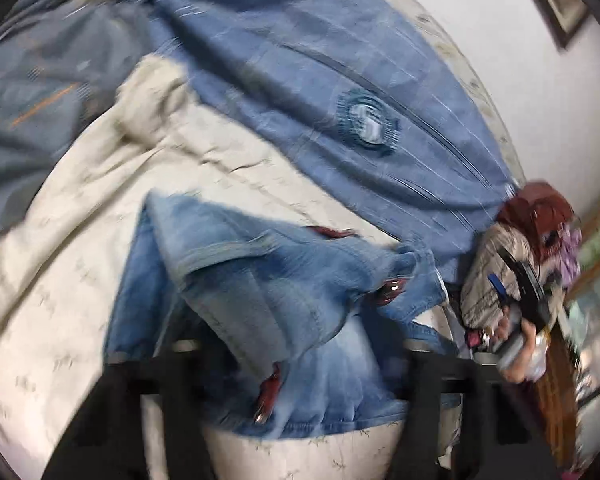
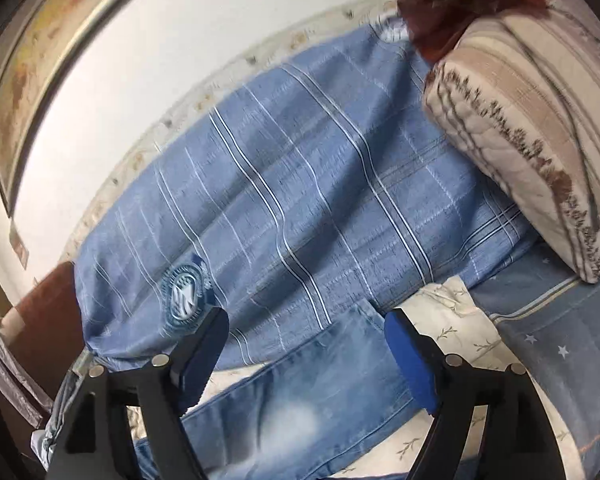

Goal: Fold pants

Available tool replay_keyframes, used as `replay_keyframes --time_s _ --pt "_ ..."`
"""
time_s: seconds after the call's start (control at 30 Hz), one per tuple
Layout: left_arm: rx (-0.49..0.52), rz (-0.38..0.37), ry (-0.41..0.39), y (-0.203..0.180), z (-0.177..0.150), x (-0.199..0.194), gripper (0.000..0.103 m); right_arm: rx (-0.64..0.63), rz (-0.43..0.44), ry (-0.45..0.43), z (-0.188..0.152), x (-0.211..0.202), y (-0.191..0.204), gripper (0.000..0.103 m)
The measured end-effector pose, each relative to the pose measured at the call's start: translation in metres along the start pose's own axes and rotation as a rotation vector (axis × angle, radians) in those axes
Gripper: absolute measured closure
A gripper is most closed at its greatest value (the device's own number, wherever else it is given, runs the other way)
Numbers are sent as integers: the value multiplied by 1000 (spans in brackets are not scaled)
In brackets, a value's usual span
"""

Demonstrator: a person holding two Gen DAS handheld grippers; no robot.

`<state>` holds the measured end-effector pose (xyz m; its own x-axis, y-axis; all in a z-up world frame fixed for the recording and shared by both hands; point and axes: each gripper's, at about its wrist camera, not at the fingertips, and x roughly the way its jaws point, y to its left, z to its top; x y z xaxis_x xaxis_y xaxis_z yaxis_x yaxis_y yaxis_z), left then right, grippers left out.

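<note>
Lying crumpled across a cream bedsheet (image 1: 60,300) with a faint twig print, the jeans (image 1: 260,280) fill the middle of the left wrist view, pale blue denim folded over itself with dark red patches showing at a few spots. The left gripper (image 1: 284,400) sits low in the frame, its two black fingers (image 1: 160,400) standing either side of the denim; the picture is blurred, and I cannot tell whether the pads press on the cloth or merely flank it. Behind the jeans a blue striped cover (image 1: 320,80) with a round badge (image 1: 368,124) slopes up toward a white wall (image 1: 540,120). At the right edge a hand (image 1: 520,364) grips the other tool, below a patterned cushion (image 1: 488,276).

In the right wrist view, the right gripper (image 2: 304,354) has its jaws spread wide, blue pads (image 2: 410,364) facing each other, with nothing pinched between them. A leg of the jeans (image 2: 292,392) runs along the cream bedsheet (image 2: 452,320) beneath and beyond the gap, apart from both pads. The blue striped cover (image 2: 300,200) lies just behind it, the round badge (image 2: 184,292) near the left-hand finger. A beige patterned cushion (image 2: 532,140) rests at upper right, and a framed picture (image 2: 40,60) hangs on the white wall (image 2: 180,40) at upper left.
</note>
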<state>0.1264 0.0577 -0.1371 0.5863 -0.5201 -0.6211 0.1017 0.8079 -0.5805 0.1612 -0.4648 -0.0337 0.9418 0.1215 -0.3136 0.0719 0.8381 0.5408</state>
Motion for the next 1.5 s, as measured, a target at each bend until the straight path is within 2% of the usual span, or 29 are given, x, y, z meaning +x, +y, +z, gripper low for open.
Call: replay_keyframes --time_s 0.1,0.2,0.23,0.37,0.43,0.47,0.63,0.73,0.87,1.0,1.03,1.07,1.13,1.2,1.23,1.4,1.5 --pt "40 -34 -13 -5 5 7 78 -1 -49 108 9 37 0 21" --pt "93 -58 -46 -9 1 6 83 -6 -111 231 14 84 5 21" --pt "138 -55 -44 -13 -5 4 83 -4 -124 263 12 96 6 21" --pt "260 -81 15 -21 -38 -10 84 5 -241 430 4 158 16 21" --pt "350 -64 55 -27 -60 -17 84 10 -270 450 -1 167 19 21" --pt "377 -55 68 -28 -68 -20 84 6 -315 462 -4 170 20 21" --pt "437 -40 121 -21 -89 -27 85 14 -398 484 -14 147 18 20" --pt "445 -53 119 -17 -90 -34 85 72 -388 475 -13 124 10 20" --pt "469 -54 124 -16 -96 -41 84 228 -376 447 -3 101 -13 20" --pt "475 -48 115 -16 -99 -48 84 257 -373 446 -3 99 -11 23" --pt "475 -44 114 -15 -100 -49 84 253 -366 445 -5 99 -10 36" --pt "473 -42 115 -14 -100 -50 84 241 -359 454 -7 100 -9 60" --pt "474 -38 115 -13 -101 -52 84 244 -362 468 -11 107 -12 80" --pt "471 -32 111 -13 -101 -55 84 258 -369 447 -15 103 -22 93" --pt "466 -31 107 -13 -100 -56 84 263 -360 438 -17 97 -27 98" --pt "435 -7 68 -10 -86 -58 84 262 -332 350 -25 43 -40 99" --pt "473 15 24 -15 -69 -60 84 309 -297 300 -31 4 -59 99"
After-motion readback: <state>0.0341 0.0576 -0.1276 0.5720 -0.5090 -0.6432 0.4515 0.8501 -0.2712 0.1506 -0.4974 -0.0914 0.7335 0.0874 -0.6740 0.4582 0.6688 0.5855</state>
